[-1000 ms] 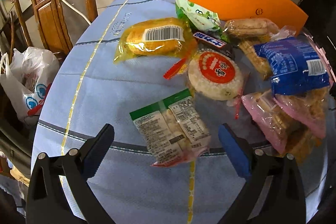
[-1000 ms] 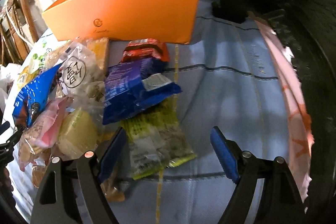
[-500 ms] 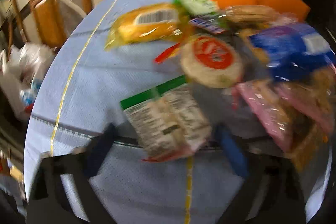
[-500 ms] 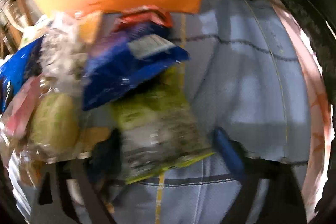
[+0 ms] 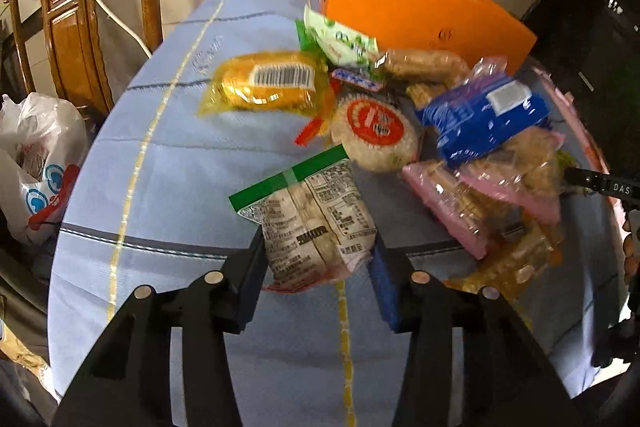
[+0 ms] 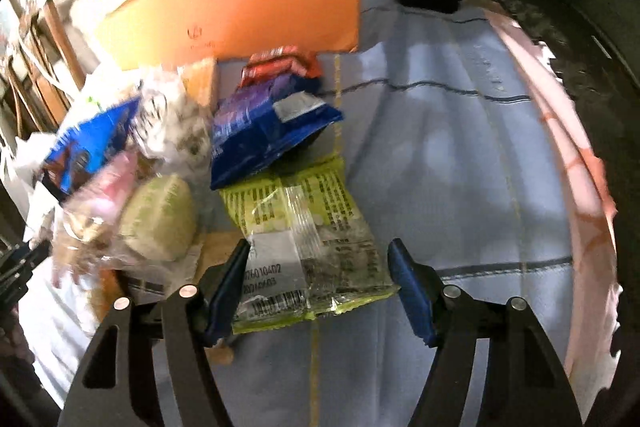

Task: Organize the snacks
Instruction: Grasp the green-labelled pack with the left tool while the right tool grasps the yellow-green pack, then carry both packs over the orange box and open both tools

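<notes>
Snacks: left tool (image 5: 318, 259) pinches green-topped packet (image 5: 308, 219); right tool (image 6: 318, 279) straddles yellow-green packet (image 6: 304, 239).

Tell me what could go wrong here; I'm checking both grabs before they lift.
1. The left gripper pinches only the bottom end of the green-topped packet, so the packet may droop or slip out.
2. The right gripper straddles the yellow-green packet, whose far edge lies under the blue bag; lifting could drag that bag along.
</notes>
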`<state>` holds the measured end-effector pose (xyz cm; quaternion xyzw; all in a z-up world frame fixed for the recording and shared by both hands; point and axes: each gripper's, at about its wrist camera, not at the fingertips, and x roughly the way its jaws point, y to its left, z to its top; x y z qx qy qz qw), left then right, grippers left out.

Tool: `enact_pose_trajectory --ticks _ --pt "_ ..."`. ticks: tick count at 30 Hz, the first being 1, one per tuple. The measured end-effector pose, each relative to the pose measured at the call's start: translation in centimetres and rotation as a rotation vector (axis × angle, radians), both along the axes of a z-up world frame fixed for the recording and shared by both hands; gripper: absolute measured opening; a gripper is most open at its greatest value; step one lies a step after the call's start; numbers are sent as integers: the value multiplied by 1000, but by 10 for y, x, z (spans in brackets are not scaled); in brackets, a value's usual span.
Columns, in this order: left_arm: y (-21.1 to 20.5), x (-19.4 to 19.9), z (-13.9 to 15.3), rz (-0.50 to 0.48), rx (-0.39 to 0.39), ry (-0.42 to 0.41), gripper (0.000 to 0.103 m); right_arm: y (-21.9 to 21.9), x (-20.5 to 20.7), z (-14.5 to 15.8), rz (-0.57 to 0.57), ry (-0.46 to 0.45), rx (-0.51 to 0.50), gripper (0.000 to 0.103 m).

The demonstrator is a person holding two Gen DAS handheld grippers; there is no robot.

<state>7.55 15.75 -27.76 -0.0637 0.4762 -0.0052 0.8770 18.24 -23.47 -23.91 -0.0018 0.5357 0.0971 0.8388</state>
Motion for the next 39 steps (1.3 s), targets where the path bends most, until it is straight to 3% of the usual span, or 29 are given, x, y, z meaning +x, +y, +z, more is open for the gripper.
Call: enact_pose_trajectory --ticks 7,21,28,34,39 --pt "4 0 31 -31 -21 -81 46 -7 -11 44 -10 -77 58 69" --pt "-17 22 119 -120 -45 -260 46 -11 -3 170 -14 -315 195 69" --pt "-36 82 176 -173 -28 -358 46 2 34 223 2 -422 207 69" --pt "-58 162 230 -193 -2 -439 46 21 94 252 26 -470 181 69" --pt "-73 233 248 -165 32 -456 47 36 161 262 19 -500 162 70"
